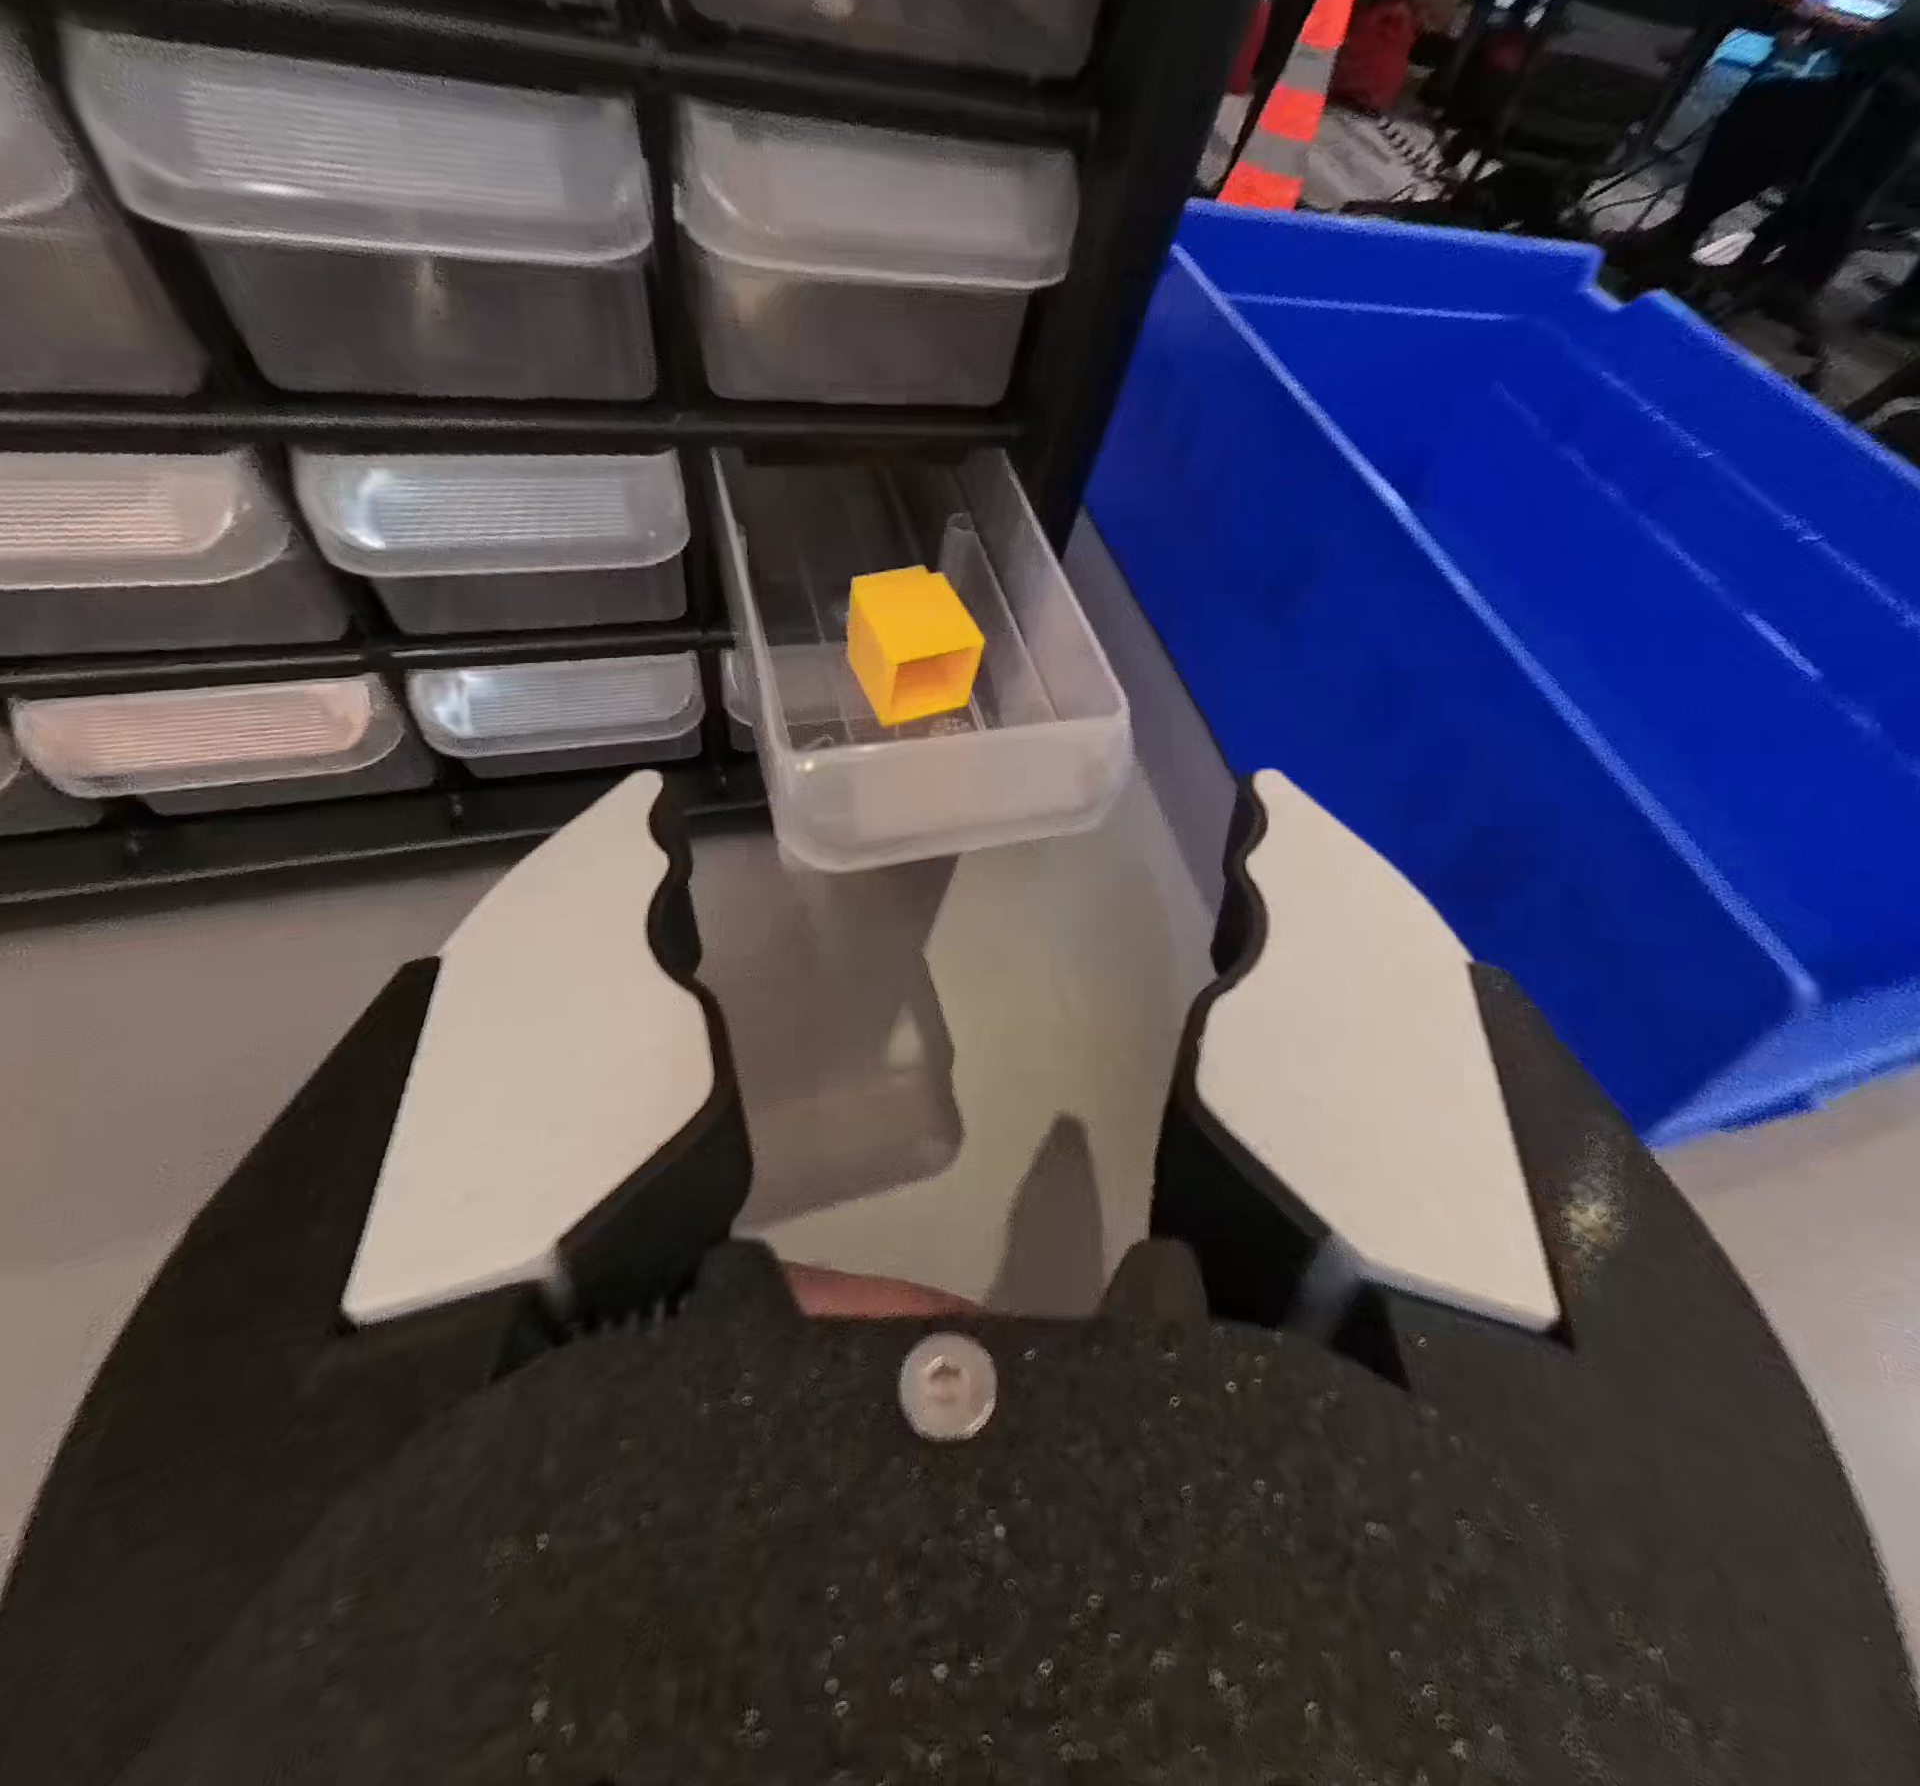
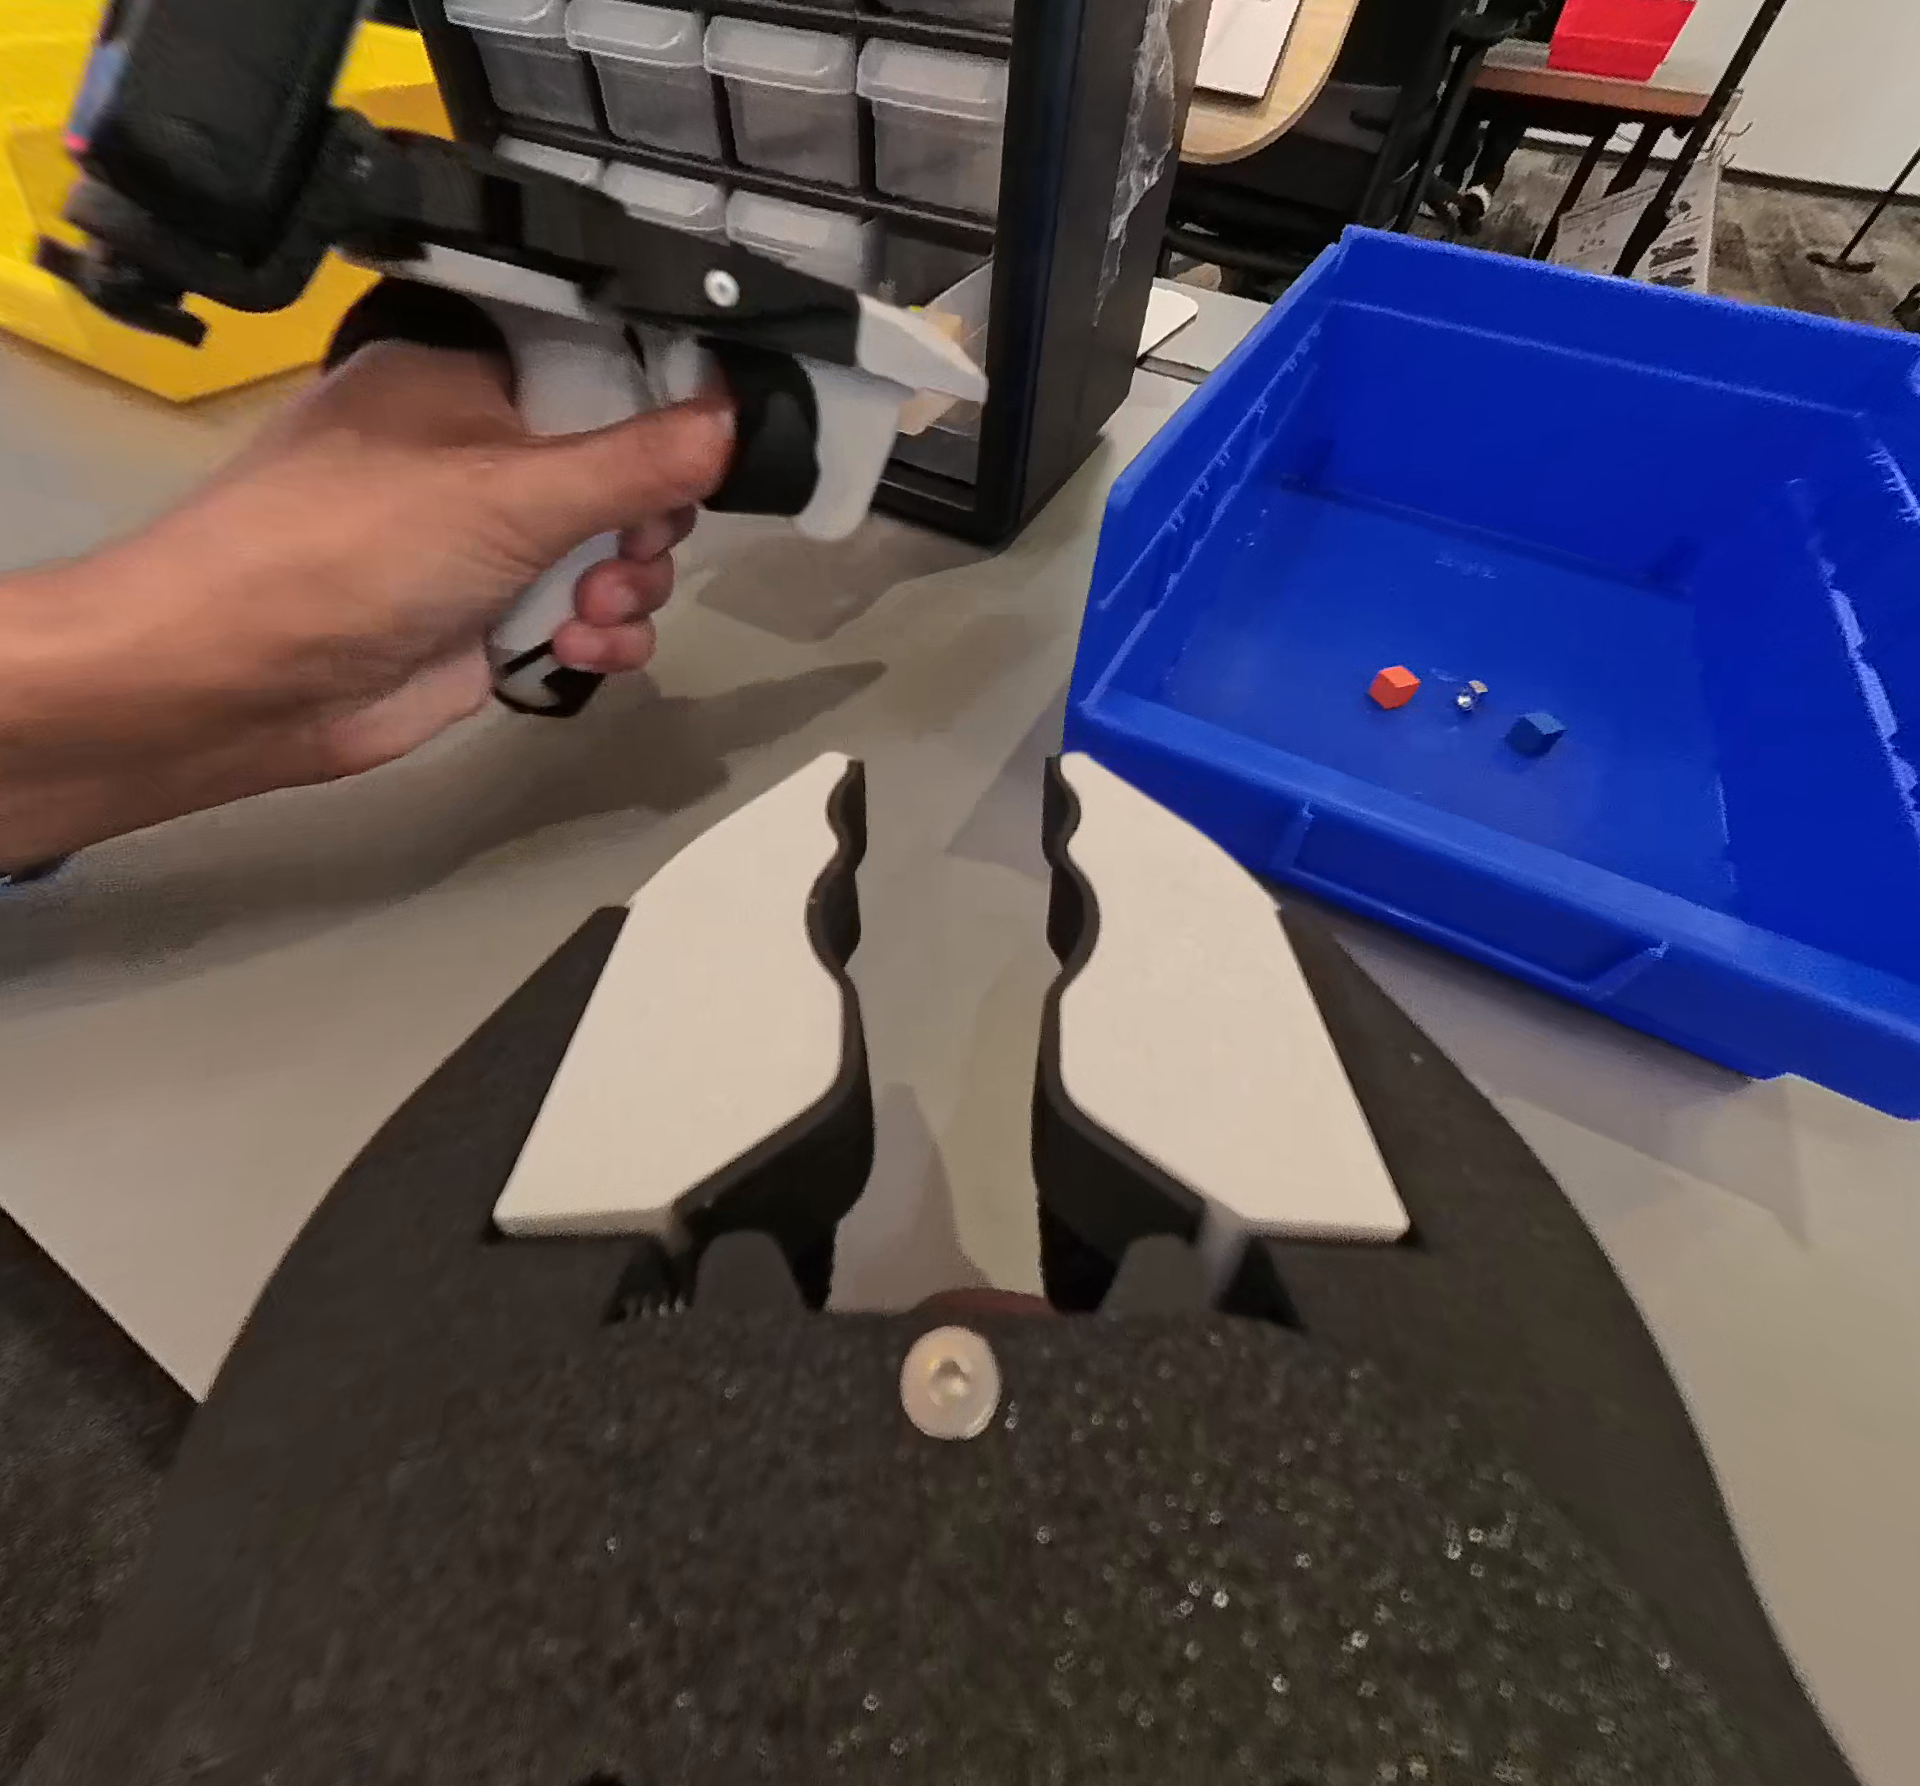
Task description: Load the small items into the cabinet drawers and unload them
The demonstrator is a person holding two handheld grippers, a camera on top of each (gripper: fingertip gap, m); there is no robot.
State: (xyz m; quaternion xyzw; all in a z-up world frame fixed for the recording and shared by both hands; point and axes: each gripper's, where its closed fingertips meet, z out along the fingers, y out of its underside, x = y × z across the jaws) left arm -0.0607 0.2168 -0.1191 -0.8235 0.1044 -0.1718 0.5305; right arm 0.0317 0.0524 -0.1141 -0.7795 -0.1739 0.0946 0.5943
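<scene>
An orange traffic cone (image 1: 1311, 63) on the floor behind the counter (image 2: 312, 1061); a red bin (image 2: 1619, 30) on a far table.

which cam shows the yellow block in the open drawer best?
Left wrist view: the yellow block sits in plain sight inside the pulled-out clear drawer, just beyond the open left gripper. In the right wrist view, the left gripper's body covers that drawer; block not visible.

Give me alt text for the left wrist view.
An open gripper faces a pulled-out clear drawer holding a yellow block, low in a black cabinet. A blue bin stands at right.
</scene>
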